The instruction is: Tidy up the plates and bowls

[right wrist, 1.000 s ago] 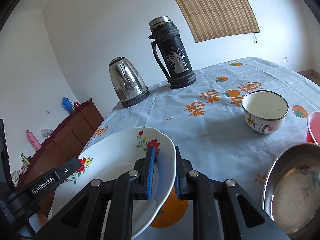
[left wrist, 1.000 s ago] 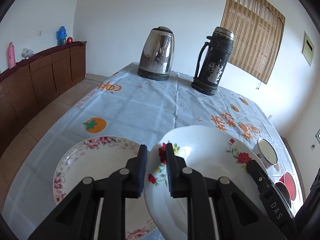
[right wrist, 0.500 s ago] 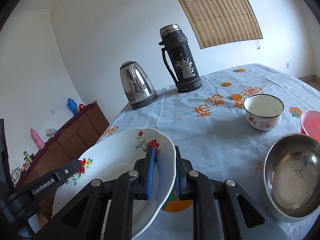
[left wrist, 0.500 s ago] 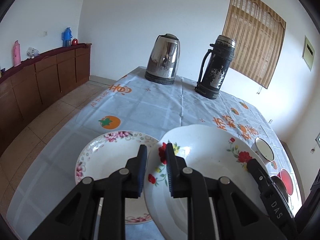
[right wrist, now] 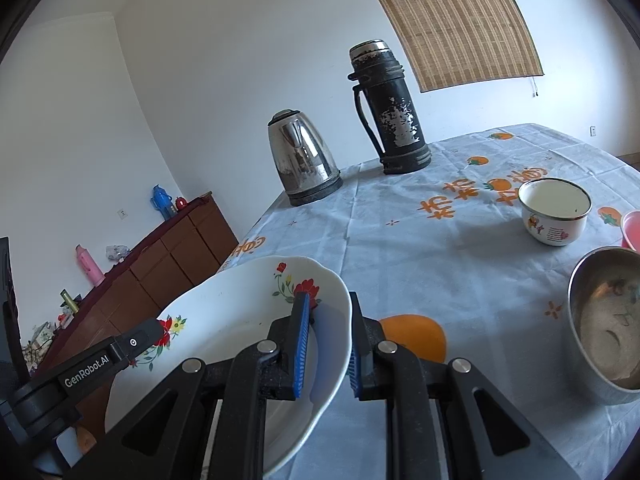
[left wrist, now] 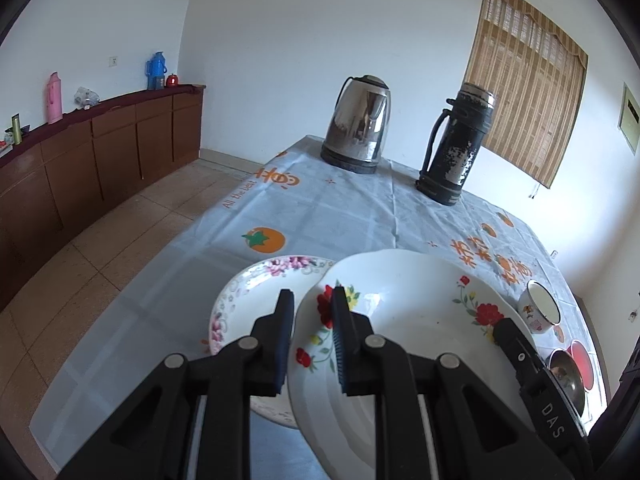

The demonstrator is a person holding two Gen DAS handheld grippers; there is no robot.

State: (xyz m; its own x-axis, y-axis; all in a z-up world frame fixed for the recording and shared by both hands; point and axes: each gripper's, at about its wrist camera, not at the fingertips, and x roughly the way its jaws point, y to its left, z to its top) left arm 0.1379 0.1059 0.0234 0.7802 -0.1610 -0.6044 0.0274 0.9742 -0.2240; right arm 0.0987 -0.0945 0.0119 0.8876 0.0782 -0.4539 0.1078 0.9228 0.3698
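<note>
White china with red flowers, the deep plate (left wrist: 416, 320) hangs above the tablecloth (left wrist: 328, 216), pinched on opposite rims by two grippers: the left gripper (left wrist: 311, 320) has its narrow jaws clamped on the plate's left rim, and the right gripper (right wrist: 329, 336) grips the right rim the same way. Two plates show in all; the second, a pink-flowered plate (left wrist: 256, 284), lies flat on the cloth just left of the held one and partly under it. Three bowls stand to the right of the held plate: an enamel bowl (right wrist: 554, 210), a steel bowl (right wrist: 606, 320) nearer the camera, and a red bowl (right wrist: 631, 228) cut off at the picture's edge. The enamel bowl looks empty; the steel one shows only smeared marks inside. Beyond the held plate, at the table's far end, stand one steel kettle (left wrist: 356, 124) and one black flask (left wrist: 456, 144), well apart from it. A brown sideboard (left wrist: 96, 152) runs along the wall to the left.
</note>
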